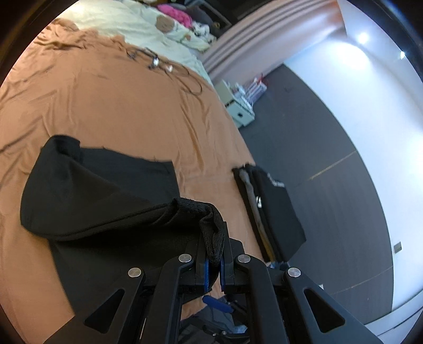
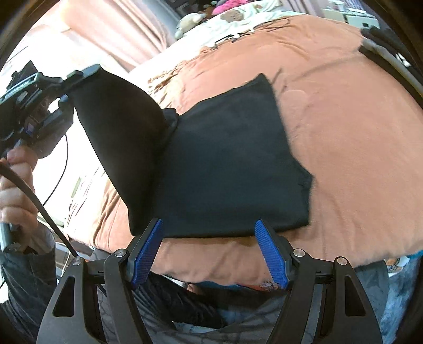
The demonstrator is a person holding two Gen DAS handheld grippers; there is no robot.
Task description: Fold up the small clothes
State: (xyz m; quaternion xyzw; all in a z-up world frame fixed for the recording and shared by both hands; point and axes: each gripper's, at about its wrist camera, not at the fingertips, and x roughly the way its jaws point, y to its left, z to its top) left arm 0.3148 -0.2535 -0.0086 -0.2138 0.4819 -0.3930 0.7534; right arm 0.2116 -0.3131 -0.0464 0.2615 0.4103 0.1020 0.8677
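Now, left gripper point(image 1: 214, 260): its two blue pads are pressed together on a bunched corner of the black garment point(image 1: 105, 190), which it holds lifted above the bed.
Right gripper point(image 2: 210, 251): the fingers point(image 2: 148, 248) stand wide apart with nothing between them, just at the near hem of the same garment, not touching it as far as I can tell.
Garment place: most of it lies flat on the orange bedsheet point(image 1: 119, 105), close to the near edge of the bed; one side rises as a hanging flap up to the left gripper.
Garment handling: it looks soft, thin and light, it sags at once where it is not supported, so I judge it will follow the gripper easily but will not keep any shape by itself.
Grip points: the hems and corners are thicker and seem the safest place to pinch; the flat middle would only wrinkle.
Slip risk: the cloth looks matt, not slippery, but a small bunched pinch could slide out if it is pulled sideways.
Near edge: the sheet drops off just beside the garment hem, so a careless pull toward the person may drag it off.
Open room: beyond the garment the sheet is bare for a good way.
Farther things: a folded dark pile point(image 1: 275, 211) lies apart at the bed side, thin cables point(image 1: 158, 63) farther, a pale blanket point(image 1: 127, 23) at the far end.
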